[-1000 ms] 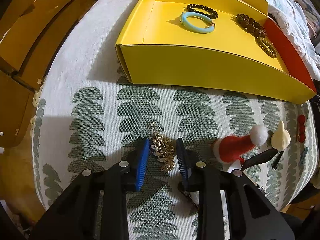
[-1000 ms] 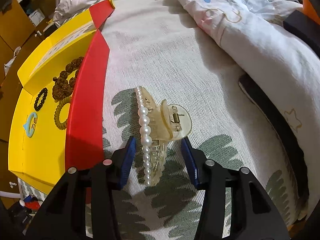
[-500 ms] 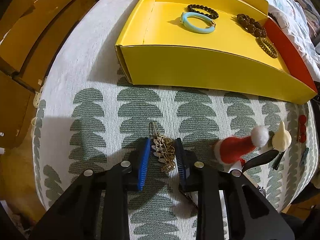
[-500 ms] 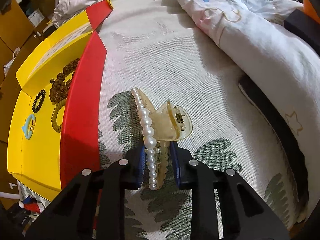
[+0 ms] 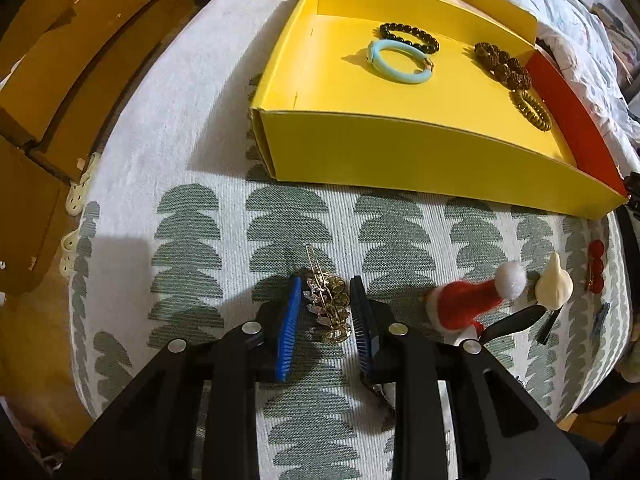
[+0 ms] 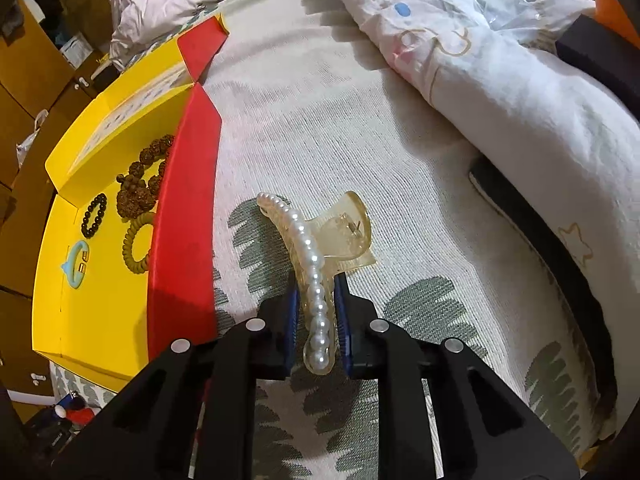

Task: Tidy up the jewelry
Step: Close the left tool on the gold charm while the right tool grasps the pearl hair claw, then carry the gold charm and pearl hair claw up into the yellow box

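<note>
In the left wrist view my left gripper (image 5: 325,282) straddles a gold leaf hair clip (image 5: 326,300) that lies on the patterned cloth; its blue pads stand close on both sides, with small gaps. In the right wrist view my right gripper (image 6: 315,284) is shut on a pearl-trimmed amber claw clip (image 6: 316,248), held tilted a little above the cloth. The yellow box (image 5: 400,152) holds a light-blue bangle (image 5: 400,62), a black bead bracelet (image 5: 408,34), a brown bead bracelet (image 5: 504,66) and an olive coil tie (image 5: 532,108). The box (image 6: 92,280) lies left of the right gripper.
A Santa-hat clip (image 5: 472,300), a cream clip (image 5: 554,286) and red beads (image 5: 596,266) lie on the cloth to the right of the left gripper. A white duvet (image 6: 480,60) is heaped on the right. Brown cardboard boxes (image 5: 60,80) stand to the left.
My right gripper has shut on the pearl claw clip and raised it off the cloth. My left gripper's pads have narrowed around the gold hair clip.
</note>
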Demonstrator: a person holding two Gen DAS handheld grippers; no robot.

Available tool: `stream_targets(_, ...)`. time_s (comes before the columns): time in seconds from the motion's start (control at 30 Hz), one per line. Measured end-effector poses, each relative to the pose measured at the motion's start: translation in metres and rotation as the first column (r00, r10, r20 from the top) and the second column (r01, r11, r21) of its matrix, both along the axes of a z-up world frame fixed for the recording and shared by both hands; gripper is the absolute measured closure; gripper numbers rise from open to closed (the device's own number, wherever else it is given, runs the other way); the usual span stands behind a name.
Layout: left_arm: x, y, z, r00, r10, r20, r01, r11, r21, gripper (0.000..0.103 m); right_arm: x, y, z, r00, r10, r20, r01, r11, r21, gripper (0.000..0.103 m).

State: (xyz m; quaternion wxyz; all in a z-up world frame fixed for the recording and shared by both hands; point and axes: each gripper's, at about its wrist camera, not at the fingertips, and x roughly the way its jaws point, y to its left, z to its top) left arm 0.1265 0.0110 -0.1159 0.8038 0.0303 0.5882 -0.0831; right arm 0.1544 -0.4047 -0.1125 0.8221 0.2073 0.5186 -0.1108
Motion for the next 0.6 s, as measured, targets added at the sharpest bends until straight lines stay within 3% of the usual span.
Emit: stream_targets(0.6, -0.010, 0.008, 0.023, 0.999, 0.000, 0.039, 0.001, 1.000, -0.027, 0.077, -0.010, -0.005, 0.029, 0.997, -0.017, 0.072, 0.016, 1.000, 0.024, 0.085)
